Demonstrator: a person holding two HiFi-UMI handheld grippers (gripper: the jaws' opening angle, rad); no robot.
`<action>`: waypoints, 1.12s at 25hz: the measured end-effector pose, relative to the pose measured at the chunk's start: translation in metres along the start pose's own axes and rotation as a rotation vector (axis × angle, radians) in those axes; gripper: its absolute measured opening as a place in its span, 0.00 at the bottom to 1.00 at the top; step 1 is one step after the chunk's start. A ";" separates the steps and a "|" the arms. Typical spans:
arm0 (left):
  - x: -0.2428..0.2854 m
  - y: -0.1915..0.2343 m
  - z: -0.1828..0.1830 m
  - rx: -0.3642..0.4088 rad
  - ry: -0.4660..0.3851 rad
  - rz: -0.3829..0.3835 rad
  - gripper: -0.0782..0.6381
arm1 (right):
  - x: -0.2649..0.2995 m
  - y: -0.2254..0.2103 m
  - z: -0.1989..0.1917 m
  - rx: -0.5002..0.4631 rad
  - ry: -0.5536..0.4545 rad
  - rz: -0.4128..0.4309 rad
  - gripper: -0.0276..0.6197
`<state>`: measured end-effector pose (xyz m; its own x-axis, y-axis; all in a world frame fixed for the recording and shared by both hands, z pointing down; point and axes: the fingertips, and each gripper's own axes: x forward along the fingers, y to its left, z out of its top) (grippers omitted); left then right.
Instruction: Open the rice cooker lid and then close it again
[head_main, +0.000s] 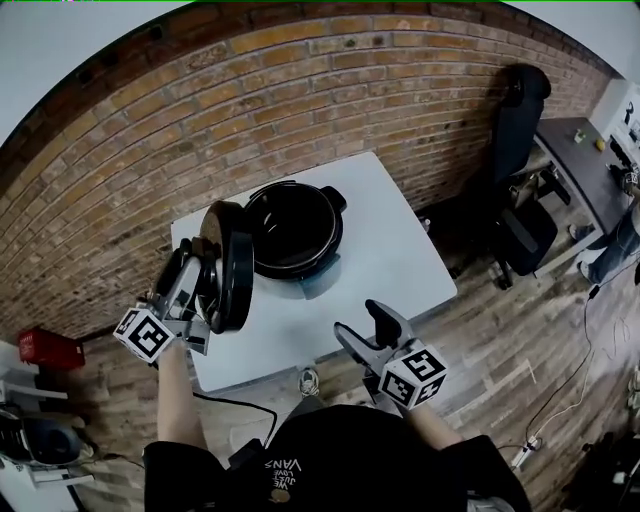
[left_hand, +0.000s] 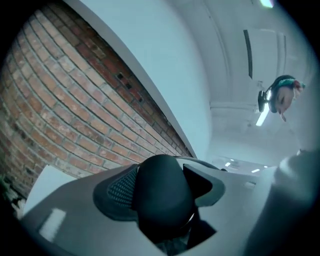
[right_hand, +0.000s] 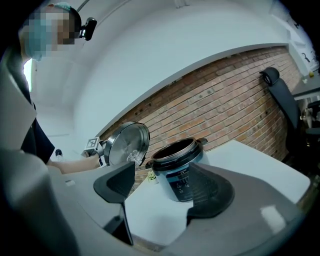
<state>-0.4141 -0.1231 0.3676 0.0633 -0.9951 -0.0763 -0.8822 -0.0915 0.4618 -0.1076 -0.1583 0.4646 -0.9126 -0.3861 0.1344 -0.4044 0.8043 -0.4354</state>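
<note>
A brick wall (head_main: 300, 90) fills the upper part of the head view. Below it, at centre, stands the white table (head_main: 400, 250), with the open rice cooker (head_main: 295, 232) on its upper left part. The lid (head_main: 232, 265) stands on edge just left of the cooker, lifted off it. Its black knob (left_hand: 162, 197) is clamped between the jaws of the left gripper (head_main: 200, 282). At lower centre, the right gripper (head_main: 366, 326) holds its jaws apart with nothing between them.

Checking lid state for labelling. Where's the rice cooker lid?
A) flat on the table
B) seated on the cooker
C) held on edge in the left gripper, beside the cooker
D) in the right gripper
C: the lid stands on edge in the left gripper, its knob between the jaws, beside the open rice cooker; the right gripper is open and empty.
</note>
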 end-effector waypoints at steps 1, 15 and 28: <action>-0.011 0.003 -0.003 -0.035 -0.029 0.020 0.51 | -0.001 0.000 -0.001 0.000 0.005 0.007 0.57; -0.144 0.001 -0.082 -0.298 -0.268 0.261 0.51 | -0.022 0.006 -0.023 -0.013 0.090 0.116 0.57; -0.197 -0.015 -0.122 -0.385 -0.345 0.346 0.51 | -0.032 0.017 -0.034 -0.023 0.131 0.158 0.57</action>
<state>-0.3562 0.0695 0.4839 -0.4073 -0.9059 -0.1164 -0.5890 0.1632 0.7915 -0.0877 -0.1170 0.4835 -0.9643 -0.1931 0.1811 -0.2550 0.8612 -0.4396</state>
